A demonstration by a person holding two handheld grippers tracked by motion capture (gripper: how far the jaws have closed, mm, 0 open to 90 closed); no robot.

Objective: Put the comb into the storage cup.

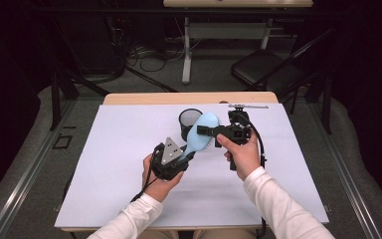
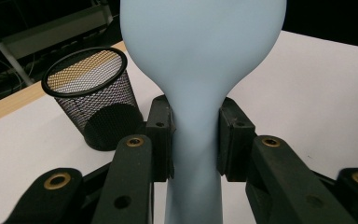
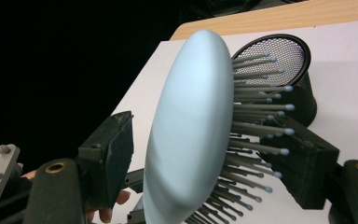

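A light blue hairbrush (image 1: 201, 132) is held above the white table cover between both grippers. My left gripper (image 1: 186, 155) is shut on its handle; in the left gripper view both pads clamp the narrow neck of the hairbrush (image 2: 200, 70). My right gripper (image 1: 205, 133) reaches in from the right and straddles the brush head. In the right gripper view the hairbrush (image 3: 191, 116) stands between the jaws. One pad stays clear of its smooth back, and the bristles reach toward the other pad. A black mesh cup (image 1: 190, 122) stands upright just behind the brush.
The white sheet (image 1: 129, 164) covers a wooden table, with bare room to the left and right of the hands. A thin grey object (image 1: 248, 106) lies at the back edge. Beyond the table are a folding chair (image 1: 263, 69) and cables on the floor.
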